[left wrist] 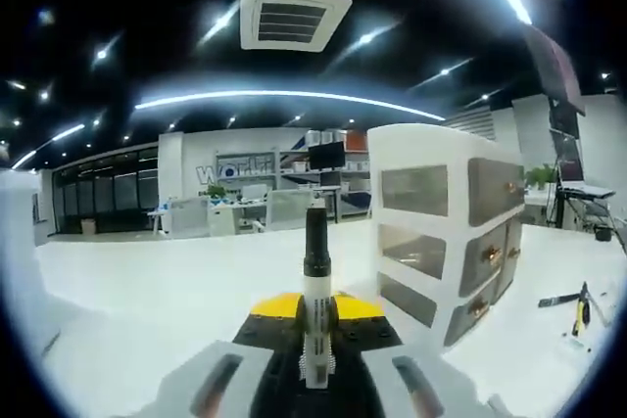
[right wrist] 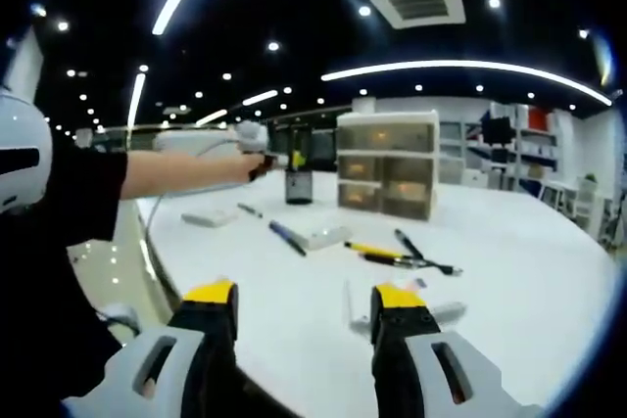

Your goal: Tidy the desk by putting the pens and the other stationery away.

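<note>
My left gripper point(left wrist: 315, 325) is shut on a white marker with a black cap point(left wrist: 315, 242), which stands up between the yellow-tipped jaws. In the right gripper view a person's arm holds that left gripper point(right wrist: 253, 139) just left of a dark pen cup point(right wrist: 299, 178). My right gripper point(right wrist: 304, 302) hovers open over the near part of the white desk point(right wrist: 509, 271), holding nothing. Ahead of it lie a blue pen point(right wrist: 287, 237), a white eraser block point(right wrist: 325, 234), a yellow pen point(right wrist: 377, 252) and a black pen point(right wrist: 411, 245).
A white drawer unit with translucent drawers point(left wrist: 441, 222) point(right wrist: 387, 165) stands at the back of the desk beside the cup. A flat white item point(right wrist: 208, 217) and a small pen point(right wrist: 250, 209) lie at the left. A white clip-like piece point(right wrist: 436, 312) lies beside my right jaw.
</note>
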`<control>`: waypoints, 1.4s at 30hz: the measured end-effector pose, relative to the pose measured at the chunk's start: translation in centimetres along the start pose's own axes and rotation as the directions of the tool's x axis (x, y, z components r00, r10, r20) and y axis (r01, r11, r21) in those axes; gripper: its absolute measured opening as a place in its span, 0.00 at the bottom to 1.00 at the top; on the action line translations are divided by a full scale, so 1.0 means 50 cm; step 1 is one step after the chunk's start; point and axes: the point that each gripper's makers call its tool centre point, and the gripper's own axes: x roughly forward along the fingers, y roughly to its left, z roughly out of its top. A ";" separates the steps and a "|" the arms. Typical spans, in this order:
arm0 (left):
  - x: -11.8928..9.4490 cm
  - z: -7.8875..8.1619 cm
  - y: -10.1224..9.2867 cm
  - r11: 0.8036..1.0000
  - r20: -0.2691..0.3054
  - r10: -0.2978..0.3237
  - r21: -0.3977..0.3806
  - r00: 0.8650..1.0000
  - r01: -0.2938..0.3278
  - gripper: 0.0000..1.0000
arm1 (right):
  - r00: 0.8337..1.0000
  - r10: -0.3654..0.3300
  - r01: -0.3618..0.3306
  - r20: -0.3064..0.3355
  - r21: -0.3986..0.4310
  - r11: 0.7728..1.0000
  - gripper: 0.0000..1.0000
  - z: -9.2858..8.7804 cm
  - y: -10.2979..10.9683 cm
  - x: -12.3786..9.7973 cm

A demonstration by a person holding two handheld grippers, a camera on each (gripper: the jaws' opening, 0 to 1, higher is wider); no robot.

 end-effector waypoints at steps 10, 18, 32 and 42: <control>-0.011 -0.002 -0.014 1.000 0.005 0.009 -0.005 1.000 -0.009 0.11 | 1.000 -0.002 0.002 0.004 -0.002 1.000 0.51 0.004 0.000 -0.003; -0.017 0.002 -0.015 1.000 0.015 0.019 0.011 1.000 -0.019 0.18 | 1.000 0.001 -0.001 0.010 -0.002 1.000 0.52 0.008 0.002 -0.002; -0.043 0.023 -0.025 0.999 0.052 -0.002 0.035 0.999 0.001 0.32 | 1.000 0.015 -0.015 0.021 -0.008 1.000 0.52 0.018 0.015 0.000; -0.093 0.052 -0.036 0.999 0.099 -0.049 0.012 0.994 0.048 0.36 | 0.999 0.037 -0.037 0.022 -0.017 0.999 0.52 0.023 0.034 0.012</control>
